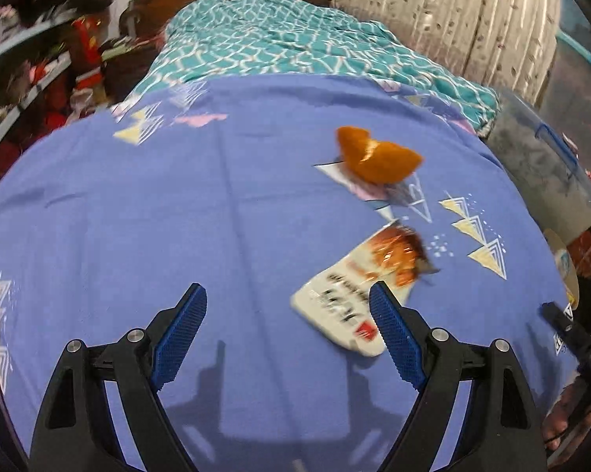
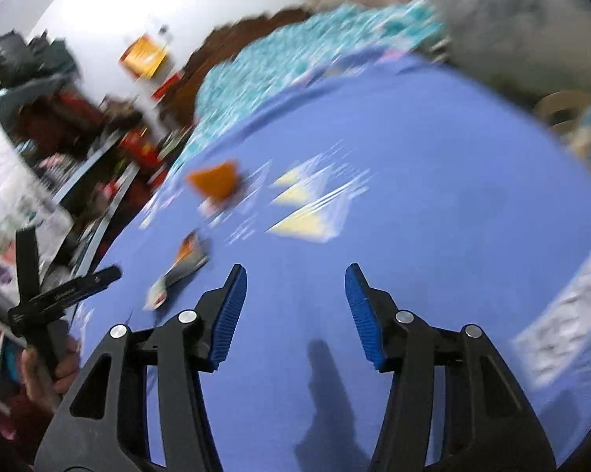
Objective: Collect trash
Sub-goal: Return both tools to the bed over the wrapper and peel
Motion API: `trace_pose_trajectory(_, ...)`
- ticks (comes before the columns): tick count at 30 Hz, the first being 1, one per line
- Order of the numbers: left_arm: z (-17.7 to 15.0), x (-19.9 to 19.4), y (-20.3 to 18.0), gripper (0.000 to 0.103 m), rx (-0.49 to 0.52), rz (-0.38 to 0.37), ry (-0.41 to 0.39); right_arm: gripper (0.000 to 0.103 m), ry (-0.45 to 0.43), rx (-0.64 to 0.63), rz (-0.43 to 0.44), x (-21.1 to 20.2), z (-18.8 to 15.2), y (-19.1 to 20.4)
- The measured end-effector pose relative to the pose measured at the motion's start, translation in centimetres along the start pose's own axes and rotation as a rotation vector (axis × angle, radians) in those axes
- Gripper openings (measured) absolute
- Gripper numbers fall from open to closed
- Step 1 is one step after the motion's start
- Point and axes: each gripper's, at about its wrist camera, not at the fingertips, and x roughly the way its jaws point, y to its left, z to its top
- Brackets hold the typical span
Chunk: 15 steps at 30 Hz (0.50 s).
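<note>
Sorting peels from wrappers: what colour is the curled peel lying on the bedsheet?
Orange; the curled orange peel shows best in the left wrist view.

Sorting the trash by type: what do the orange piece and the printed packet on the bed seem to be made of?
The orange piece looks like citrus peel: curled, matte orange skin with a paler inner side. The printed packet seems to be thin glossy plastic film or foil, crumpled flat with a torn end; blur leaves this uncertain. Both lie on the blue sheet.

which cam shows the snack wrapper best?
Left wrist: the snack wrapper lies close and fairly sharp on the blue sheet, print visible, partly behind one finger. Right wrist shows it small, blurred, edge-on at the left.
</note>
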Motion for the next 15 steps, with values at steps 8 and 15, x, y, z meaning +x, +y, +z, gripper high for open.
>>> trace_pose_trajectory(8,-1.4,1.7,-0.5,0.081,0.075,-0.105,0.028,0.049,0.202,-0.039,0.096,6.7,-2.3,6.4)
trace_pose_trajectory(15,-1.4,3.9,-4.8,0.083,0.243,-0.122,0.041,0.049,0.206,-0.028,0.059,8.8,-1.4,7.5)
